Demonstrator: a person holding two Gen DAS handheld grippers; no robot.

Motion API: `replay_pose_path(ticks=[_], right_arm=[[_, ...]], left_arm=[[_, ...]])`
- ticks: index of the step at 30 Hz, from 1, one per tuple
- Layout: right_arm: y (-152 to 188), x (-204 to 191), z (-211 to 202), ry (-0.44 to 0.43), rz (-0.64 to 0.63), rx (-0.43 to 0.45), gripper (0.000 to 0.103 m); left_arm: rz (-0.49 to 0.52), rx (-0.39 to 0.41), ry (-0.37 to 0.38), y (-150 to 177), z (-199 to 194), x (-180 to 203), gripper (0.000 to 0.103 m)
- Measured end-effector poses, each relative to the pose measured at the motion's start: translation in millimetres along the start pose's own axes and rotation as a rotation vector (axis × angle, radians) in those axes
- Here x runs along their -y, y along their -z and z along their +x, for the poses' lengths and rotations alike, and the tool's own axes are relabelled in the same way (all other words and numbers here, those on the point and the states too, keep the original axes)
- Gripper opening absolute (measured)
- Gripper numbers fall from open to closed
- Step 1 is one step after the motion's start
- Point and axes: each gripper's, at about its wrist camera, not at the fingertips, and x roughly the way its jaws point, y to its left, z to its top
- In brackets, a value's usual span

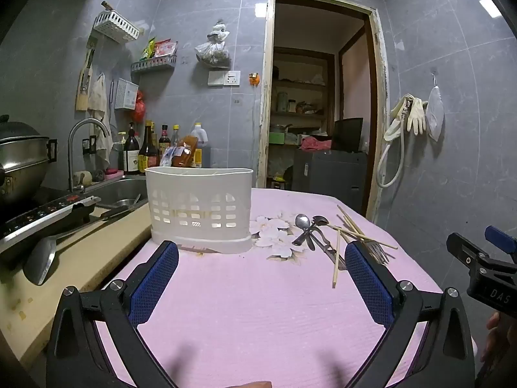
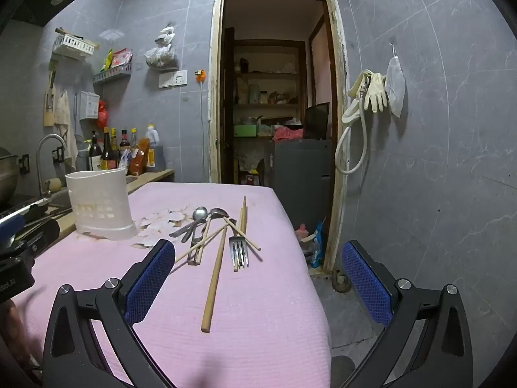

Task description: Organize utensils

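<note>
A white slotted utensil holder [image 1: 199, 210] stands upright on the pink tablecloth [image 1: 245, 294], just ahead of my open, empty left gripper [image 1: 261, 252]. It also shows in the right wrist view [image 2: 100, 204]. To its right lies a loose pile: metal spoons [image 2: 199, 214], a fork [image 2: 238, 249] and several wooden chopsticks [image 2: 215, 278]. The pile shows in the left wrist view too, with a spoon [image 1: 303, 220] and chopsticks [image 1: 337, 258]. My right gripper [image 2: 258, 252] is open and empty, held above the table's near right part, with the pile between and ahead of its fingers.
A counter [image 1: 80, 258] with a sink [image 1: 122, 190], faucet, induction cooker [image 1: 42, 216], steel pot and a spatula [image 1: 40, 260] lies left of the table. Sauce bottles [image 1: 152, 148] stand behind. The table's right edge [image 2: 310, 278] drops to the floor by an open doorway [image 2: 274, 97].
</note>
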Motion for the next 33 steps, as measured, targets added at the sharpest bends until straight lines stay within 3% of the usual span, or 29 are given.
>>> replay_pose_path(ticks=[33], right_arm=[[-0.6, -1.6, -1.4, 0.002, -0.003, 0.0, 0.103]], left_arm=[[-0.001, -0.008, -0.002, -0.6, -0.6, 1.0, 0.101]])
